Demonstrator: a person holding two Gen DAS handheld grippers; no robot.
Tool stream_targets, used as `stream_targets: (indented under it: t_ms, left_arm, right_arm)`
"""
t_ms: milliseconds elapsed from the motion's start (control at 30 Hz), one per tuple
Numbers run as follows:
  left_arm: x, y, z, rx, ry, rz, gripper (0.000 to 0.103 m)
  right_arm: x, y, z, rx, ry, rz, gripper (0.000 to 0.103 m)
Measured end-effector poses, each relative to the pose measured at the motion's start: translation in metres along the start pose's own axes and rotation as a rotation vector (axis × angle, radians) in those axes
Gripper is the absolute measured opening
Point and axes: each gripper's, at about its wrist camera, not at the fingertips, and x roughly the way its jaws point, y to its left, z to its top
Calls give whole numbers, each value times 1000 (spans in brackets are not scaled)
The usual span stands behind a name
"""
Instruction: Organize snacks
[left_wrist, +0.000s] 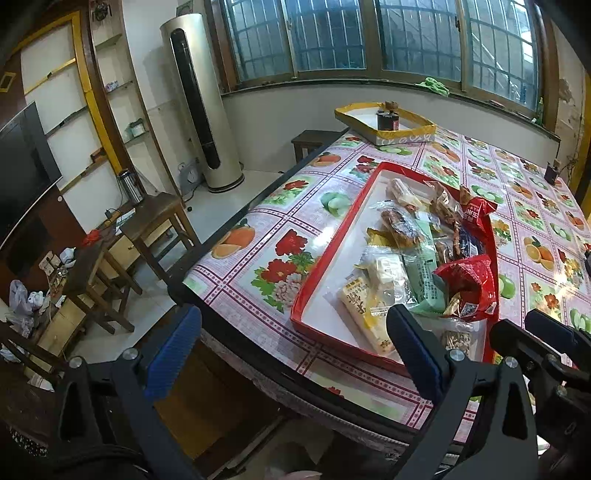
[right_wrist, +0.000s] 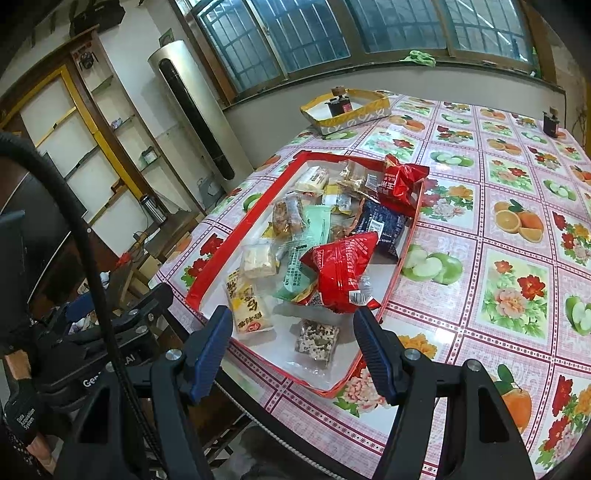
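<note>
Just beyond the right tool (right_wrist: 291, 350) (jaws apart), red snack tray (right_wrist: 229, 254).

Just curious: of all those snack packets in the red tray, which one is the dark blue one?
The dark navy packet at the tray's right side, lying between the two red bags; no other wrapper is that dark.

Cool daylight from the barred windows (left_wrist: 369, 37) lights both views; glare patches sit on the glossy surface (right_wrist: 480, 229). Fisheye bending curves the edges, corners dark.
</note>
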Motion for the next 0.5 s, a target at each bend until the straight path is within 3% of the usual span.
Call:
stream_targets:
  t_ms: [500]
  left_arm:
    - [0,2,0,-7,2,24,100]
  right_arm:
    - [5,2,4,-5,6,10,68]
